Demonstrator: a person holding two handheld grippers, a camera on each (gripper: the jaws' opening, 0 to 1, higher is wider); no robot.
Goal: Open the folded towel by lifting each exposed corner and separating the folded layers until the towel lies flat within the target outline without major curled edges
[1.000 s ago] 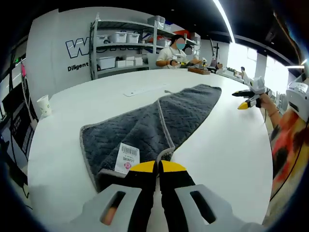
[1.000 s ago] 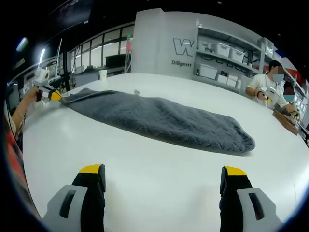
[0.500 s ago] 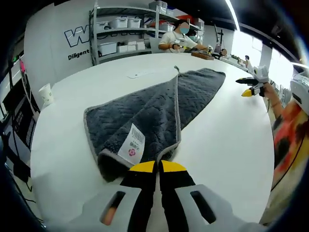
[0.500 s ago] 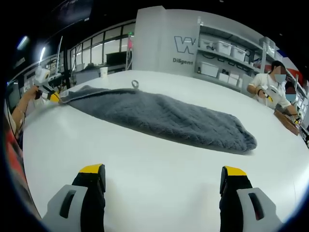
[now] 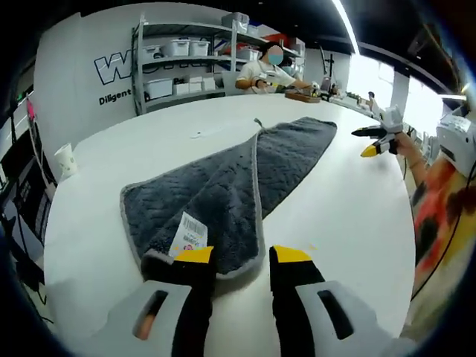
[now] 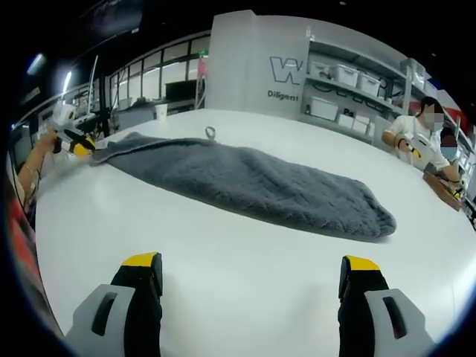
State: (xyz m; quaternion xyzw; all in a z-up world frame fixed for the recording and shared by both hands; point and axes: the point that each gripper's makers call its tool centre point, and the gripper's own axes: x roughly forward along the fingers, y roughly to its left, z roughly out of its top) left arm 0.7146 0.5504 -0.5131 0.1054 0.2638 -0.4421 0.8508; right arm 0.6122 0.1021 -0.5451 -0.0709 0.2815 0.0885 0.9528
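A gray towel (image 5: 245,178) lies on the big white bench (image 5: 357,223), stretched out long across the middle. It is folded over itself, with a pale sewn edge running down its length. A white tag (image 5: 187,233) sits on the end nearest the left gripper (image 5: 242,262).

The left gripper is at that near end, close to the bench edge. Its jaws are a little apart and hold nothing. The towel corner lies just in front of them. They look placed there so they could take hold of that corner and lift it, but that is only a guess.

The right gripper (image 6: 251,269) hangs over bare bench beside the long side of the towel (image 6: 245,182). Its jaws are wide apart and hold nothing. It looks like it is waiting clear of the cloth.

I cannot see a target outline. The towel is not flat yet, so the layers still need pulling apart.

A paper cup (image 5: 65,160) stands near the far bench edge. A person (image 5: 266,71) sits beyond.
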